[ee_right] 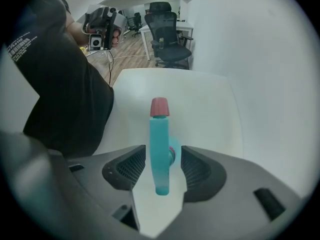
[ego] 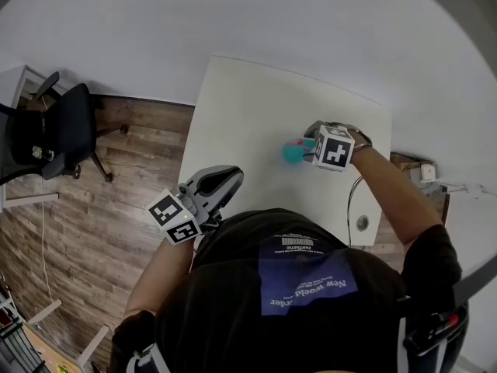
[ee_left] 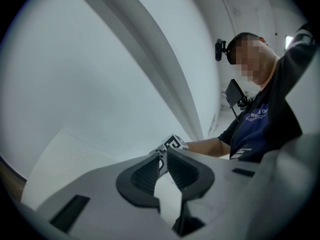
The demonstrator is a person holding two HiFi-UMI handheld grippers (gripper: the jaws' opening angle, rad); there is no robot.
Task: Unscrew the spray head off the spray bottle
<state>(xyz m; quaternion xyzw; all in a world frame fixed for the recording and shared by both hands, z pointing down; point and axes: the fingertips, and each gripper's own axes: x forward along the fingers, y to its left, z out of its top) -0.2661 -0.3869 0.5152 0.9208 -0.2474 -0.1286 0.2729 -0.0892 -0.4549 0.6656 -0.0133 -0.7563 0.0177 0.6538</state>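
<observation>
one spray head [ee_right: 159, 134] between right gripper [ee_right: 163, 159] jaws

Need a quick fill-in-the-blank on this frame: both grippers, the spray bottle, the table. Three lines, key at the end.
1. The jaws of the right gripper stand ____ on either side of the spray head, with the pads not pressing on it.
2. The jaws of the left gripper are ____, with nothing between them.
3. The spray bottle sits on a ____ table.
Missing words: open; shut; white.
</observation>
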